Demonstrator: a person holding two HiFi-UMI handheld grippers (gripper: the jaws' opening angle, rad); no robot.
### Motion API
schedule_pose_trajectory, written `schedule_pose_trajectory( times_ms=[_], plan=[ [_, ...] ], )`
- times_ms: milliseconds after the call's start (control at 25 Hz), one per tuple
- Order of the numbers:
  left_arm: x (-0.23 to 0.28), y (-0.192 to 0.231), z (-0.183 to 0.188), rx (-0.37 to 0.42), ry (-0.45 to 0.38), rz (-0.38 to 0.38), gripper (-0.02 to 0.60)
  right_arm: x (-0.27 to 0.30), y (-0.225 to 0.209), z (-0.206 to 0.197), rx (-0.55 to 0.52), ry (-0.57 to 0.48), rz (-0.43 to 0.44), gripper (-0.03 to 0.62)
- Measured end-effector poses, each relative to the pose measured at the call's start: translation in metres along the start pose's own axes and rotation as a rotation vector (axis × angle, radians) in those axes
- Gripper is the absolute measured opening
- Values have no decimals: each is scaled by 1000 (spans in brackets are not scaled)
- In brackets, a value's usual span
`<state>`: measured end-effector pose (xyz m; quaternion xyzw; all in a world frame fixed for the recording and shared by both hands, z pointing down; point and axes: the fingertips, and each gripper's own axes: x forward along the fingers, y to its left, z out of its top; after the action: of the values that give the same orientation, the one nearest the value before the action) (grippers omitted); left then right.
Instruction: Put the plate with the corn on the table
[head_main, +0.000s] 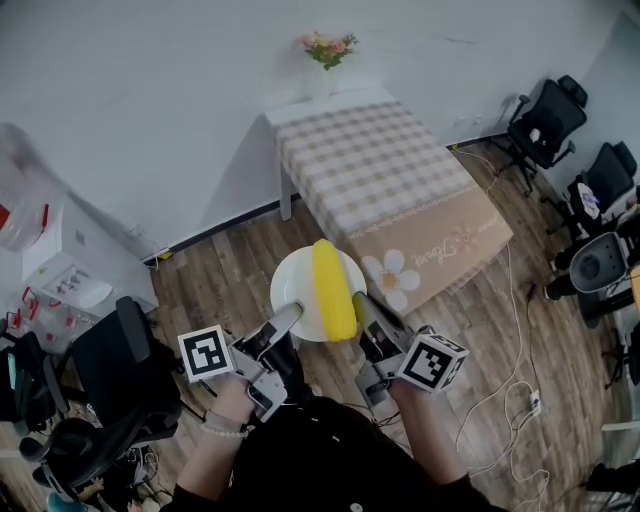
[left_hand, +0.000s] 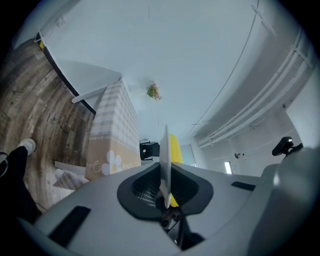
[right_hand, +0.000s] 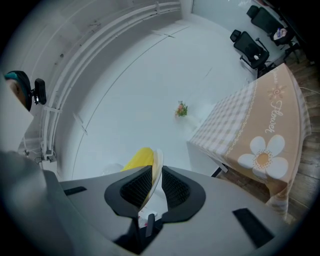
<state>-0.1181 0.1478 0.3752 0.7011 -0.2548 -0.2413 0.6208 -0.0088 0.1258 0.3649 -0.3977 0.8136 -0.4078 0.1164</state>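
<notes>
Holding the plate (head_main: 298, 285) by its rim from two sides, we have it in the air above the wooden floor (head_main: 225, 262), just in front of the near end of the table (head_main: 400, 180); it does not rest on the table. The left gripper (head_main: 290, 316) is closed on the near-left part of the rim, and its own view shows the thin white edge of the plate pressed between the two dark pads. The right gripper (head_main: 360, 302) is closed on the near-right part of the rim in the same way, with the edge of the plate clamped between its pads. The plate looks about level. The corn (head_main: 333, 290) lies on it, a little to the right of the middle. Its long axis runs from us toward the table, almost parallel to the long side of the table: the far end points at the table and reaches the far rim, and the near end goes over the near rim and sits between the two grippers, touching or almost touching the right one. The table has a checked cloth with a flower print on the hanging end that faces us, and flowers (head_main: 327, 48) stand at its far end against the white wall (head_main: 150, 100). Office chairs (head_main: 545, 122) stand well apart on the right.
</notes>
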Motion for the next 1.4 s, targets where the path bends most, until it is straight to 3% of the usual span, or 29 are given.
schedule_pose_trajectory(
  times_ms=[400,1400],
  plan=[
    [40,10,25,-4,60,-6,37,21,-28,24,12,-16,-47,91],
    [154,35,132,-25,231,-4,37,116,-92,104,55,-91,-184,87]
  ],
)
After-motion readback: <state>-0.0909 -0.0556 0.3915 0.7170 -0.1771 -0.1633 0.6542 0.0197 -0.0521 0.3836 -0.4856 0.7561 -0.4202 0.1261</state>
